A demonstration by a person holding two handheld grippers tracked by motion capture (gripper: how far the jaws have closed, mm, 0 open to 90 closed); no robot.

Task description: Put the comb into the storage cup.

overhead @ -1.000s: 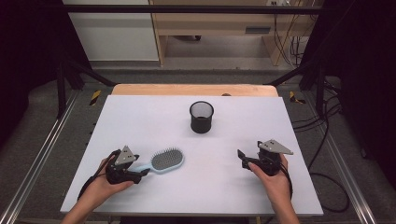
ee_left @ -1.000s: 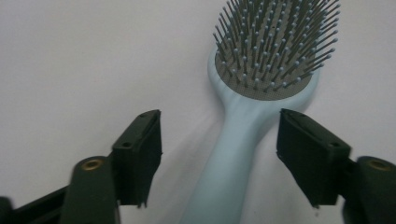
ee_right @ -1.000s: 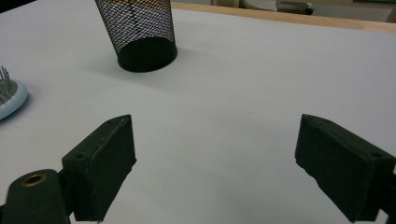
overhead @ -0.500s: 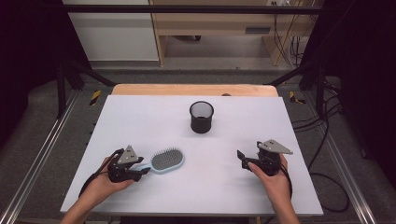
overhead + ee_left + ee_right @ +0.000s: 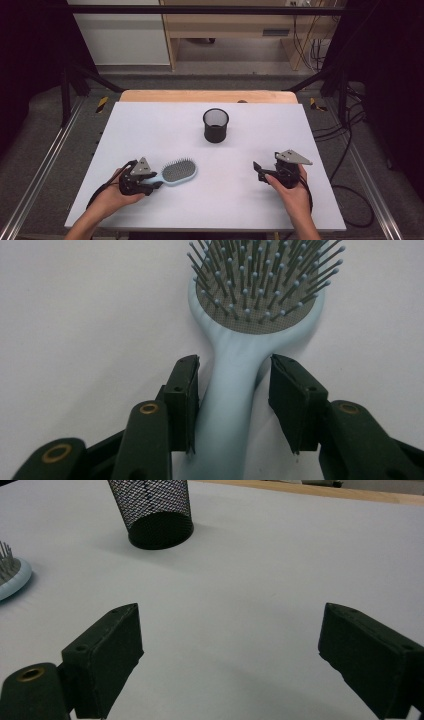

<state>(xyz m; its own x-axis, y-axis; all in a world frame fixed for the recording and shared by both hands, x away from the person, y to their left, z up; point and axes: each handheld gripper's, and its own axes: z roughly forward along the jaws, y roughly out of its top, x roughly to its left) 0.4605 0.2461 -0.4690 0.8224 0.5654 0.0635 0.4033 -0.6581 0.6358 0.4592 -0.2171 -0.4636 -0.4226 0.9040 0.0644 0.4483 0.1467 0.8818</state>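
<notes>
The white table [image 5: 150,125] carries everything here. Near its middle stands a black mesh cup [image 5: 216,125], upright, open at the top; what shows of its inside looks bare, though the bottom is too dark to read. In the right gripper view the cup [image 5: 155,510] stands ahead on the table, well apart from the jaws.

The light blue hairbrush [image 5: 176,172] lies flat on the near left part of the table, bristles up, its handle toward the person's left hand [image 5: 112,195]. The left gripper [image 5: 155,183] is low on the table at that handle. In the left gripper view its jaws have just been closing and sit either side of the handle [image 5: 230,390]: the left pad touches it, while a thin gap remains beside the right pad, so the brush is not yet clamped.

The right gripper [image 5: 258,168], held in the right hand [image 5: 292,192], sits on the near right part of the table, well apart from the brush and cup. Its jaws stand wide apart with bare table between them.
</notes>
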